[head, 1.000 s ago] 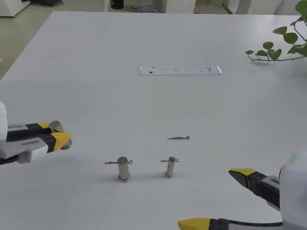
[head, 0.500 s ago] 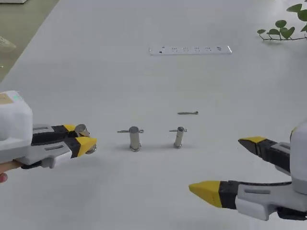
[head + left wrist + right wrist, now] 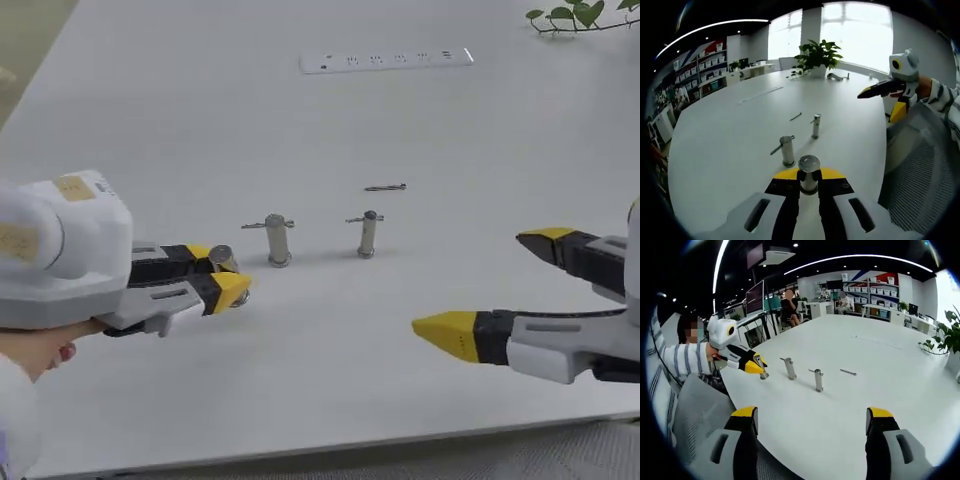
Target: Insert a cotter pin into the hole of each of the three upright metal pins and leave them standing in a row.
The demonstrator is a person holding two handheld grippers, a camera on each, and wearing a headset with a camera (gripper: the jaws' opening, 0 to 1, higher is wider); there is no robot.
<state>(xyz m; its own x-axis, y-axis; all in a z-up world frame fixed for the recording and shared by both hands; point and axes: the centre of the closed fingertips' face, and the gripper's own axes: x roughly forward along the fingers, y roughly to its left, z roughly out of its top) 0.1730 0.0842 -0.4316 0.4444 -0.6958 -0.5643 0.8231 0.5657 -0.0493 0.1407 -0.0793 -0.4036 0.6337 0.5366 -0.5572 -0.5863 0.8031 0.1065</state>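
Left tongs (image 3: 222, 272) clamp the third metal pin (image 3: 222, 260) upright and have carried it closer to the row, now just left of the left fitted pin (image 3: 278, 240) and the right fitted pin (image 3: 368, 232). It seems ready to be set down. The loose cotter pin (image 3: 385, 187) lies beyond on the surface (image 3: 200, 130). Right tongs (image 3: 478, 282) gape wide, empty. The jaws hide the held pin's hole, and I cannot tell whether its foot touches down.

Lower shaft of the metal pin (image 3: 808, 165) hidden inside the left gripper (image 3: 808, 177); plant (image 3: 578, 12) cropped at the top edge.
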